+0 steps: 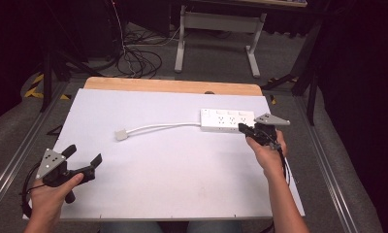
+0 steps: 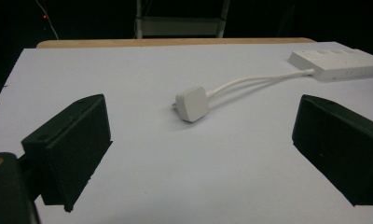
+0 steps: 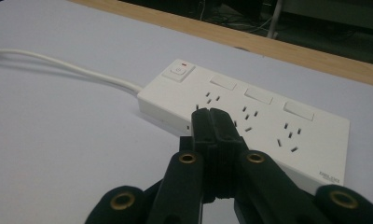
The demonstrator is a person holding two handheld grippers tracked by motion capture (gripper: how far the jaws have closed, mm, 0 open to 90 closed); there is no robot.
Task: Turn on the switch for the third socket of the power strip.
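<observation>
At the right of the white worktop [image 1: 148, 184], the right gripper [image 1: 244, 128] has its jaws pressed together, empty, tips over the near edge of the white plastic power strip [image 1: 227, 120]. The left gripper [image 1: 83, 158], jaws spread wide, sits near-left, the white plug [image 2: 192, 103] lying well ahead between them.

**Gripper and hand status**

Left gripper [image 1: 84, 155]: held in the left hand [image 1: 49, 196] near the front-left corner of the table [image 1: 158, 170], jaws spread wide, pointing toward the table's centre.

Right gripper [image 1: 242, 128]: held in the right hand [image 1: 267, 153] at the table's right side, jaws pressed together, forearm extended forward.
</observation>
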